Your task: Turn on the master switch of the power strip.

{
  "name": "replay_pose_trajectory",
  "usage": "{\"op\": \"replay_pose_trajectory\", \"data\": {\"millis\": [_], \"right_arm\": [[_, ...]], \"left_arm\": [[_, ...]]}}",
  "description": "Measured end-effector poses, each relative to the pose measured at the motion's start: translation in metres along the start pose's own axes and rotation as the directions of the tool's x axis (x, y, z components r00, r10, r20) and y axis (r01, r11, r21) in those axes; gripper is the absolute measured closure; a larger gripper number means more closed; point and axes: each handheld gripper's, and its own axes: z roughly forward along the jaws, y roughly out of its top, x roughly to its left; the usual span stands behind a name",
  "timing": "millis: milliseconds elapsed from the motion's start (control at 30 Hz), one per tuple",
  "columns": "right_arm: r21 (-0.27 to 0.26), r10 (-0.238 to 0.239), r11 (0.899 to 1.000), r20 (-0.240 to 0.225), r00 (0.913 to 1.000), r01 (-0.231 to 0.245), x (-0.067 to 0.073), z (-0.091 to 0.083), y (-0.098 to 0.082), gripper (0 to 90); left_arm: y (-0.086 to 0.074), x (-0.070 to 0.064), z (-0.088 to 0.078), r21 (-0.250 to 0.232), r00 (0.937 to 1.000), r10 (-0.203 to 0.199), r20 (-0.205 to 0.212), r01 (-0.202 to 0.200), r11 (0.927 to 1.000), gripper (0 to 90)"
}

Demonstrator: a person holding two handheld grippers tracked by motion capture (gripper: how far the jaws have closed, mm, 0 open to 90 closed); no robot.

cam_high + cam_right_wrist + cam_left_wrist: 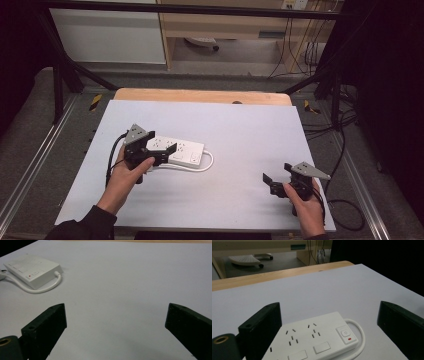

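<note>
White power strip lies flat, left of centre on the white table sheet, its cord looping off the right end. Left gripper sits over the strip, jaws wide, straddling it without contact. Right gripper rests well apart near the right edge, jaws wide, nothing between them.

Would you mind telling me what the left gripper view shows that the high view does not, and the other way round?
Only the left gripper view resolves the power strip's socket slots, its switch button and the red mark under it. Only the high view takes in the right gripper, open over bare table, and both hands. Both show the strip, its white cord and the open left gripper over it.
</note>
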Motion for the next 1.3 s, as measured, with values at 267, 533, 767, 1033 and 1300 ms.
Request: {"op": "replay_pose_trajectory", "data": {"millis": [267,533,767,1033,1300], "right_arm": [[-0.002,0.002,1.0,-0.002,1.0,-0.002,0.0,-0.001,0.0,4.2],[-0.002,0.005,1.0,-0.004,1.0,-0.005,-0.001,-0.001,0.0,4.0],[-0.004,0.004,1.0,0.0,1.0,-0.004,-0.002,-0.001,0.0,3.7],[-0.004,0.007,1.0,-0.001,1.0,-0.007,-0.002,-0.001,0.0,3.7],[-0.004,0.006,1.0,-0.003,1.0,-0.006,-0.003,-0.001,0.0,3.8]], "left_arm": [[0.001,-0.004,0.009,0.011,0.9999,0.013,0.009,-0.013,0.9998,5.7],[0.002,-0.007,0.017,0.025,0.9996,0.021,0.016,-0.022,0.9994,5.8],[0.002,-0.008,0.023,0.033,0.9996,0.024,0.016,-0.025,0.9992,5.8],[0.004,-0.008,0.03,0.031,0.9992,0.037,0.018,-0.037,0.9988,6.0],[0.006,-0.008,0.039,0.047,0.9992,0.038,0.016,-0.038,0.9981,6.1]]}}
